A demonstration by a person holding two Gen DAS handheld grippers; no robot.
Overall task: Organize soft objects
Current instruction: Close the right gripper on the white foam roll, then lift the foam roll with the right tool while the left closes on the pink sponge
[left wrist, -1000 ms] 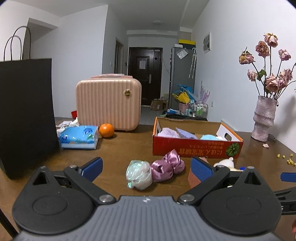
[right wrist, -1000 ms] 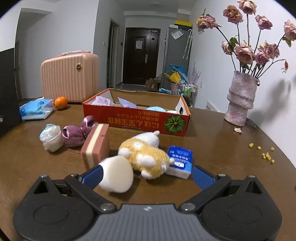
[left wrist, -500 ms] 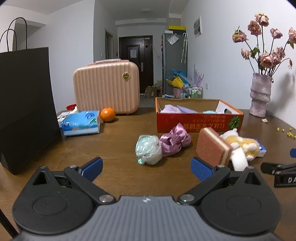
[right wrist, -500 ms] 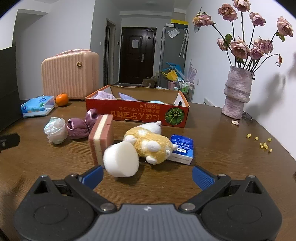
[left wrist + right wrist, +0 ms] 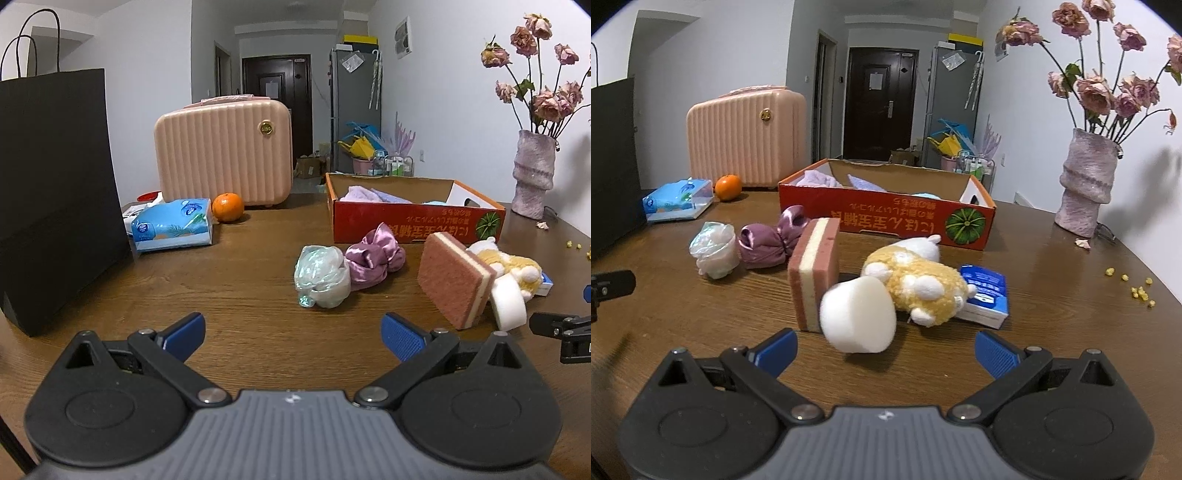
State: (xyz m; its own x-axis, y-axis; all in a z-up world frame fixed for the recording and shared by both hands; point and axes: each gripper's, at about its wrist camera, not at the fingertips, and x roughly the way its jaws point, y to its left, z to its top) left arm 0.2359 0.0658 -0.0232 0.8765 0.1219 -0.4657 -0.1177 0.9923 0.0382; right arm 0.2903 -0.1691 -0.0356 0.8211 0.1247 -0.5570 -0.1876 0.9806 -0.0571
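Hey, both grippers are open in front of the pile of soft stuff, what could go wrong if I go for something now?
1. The white foam block leans on the sponge and the plush toy; pulling it may topple the upright sponge.
2. The right gripper could also catch the blue packet beside the toy.
3. The shiny plastic wad touches the purple scrunchie, so the left gripper may grab both.
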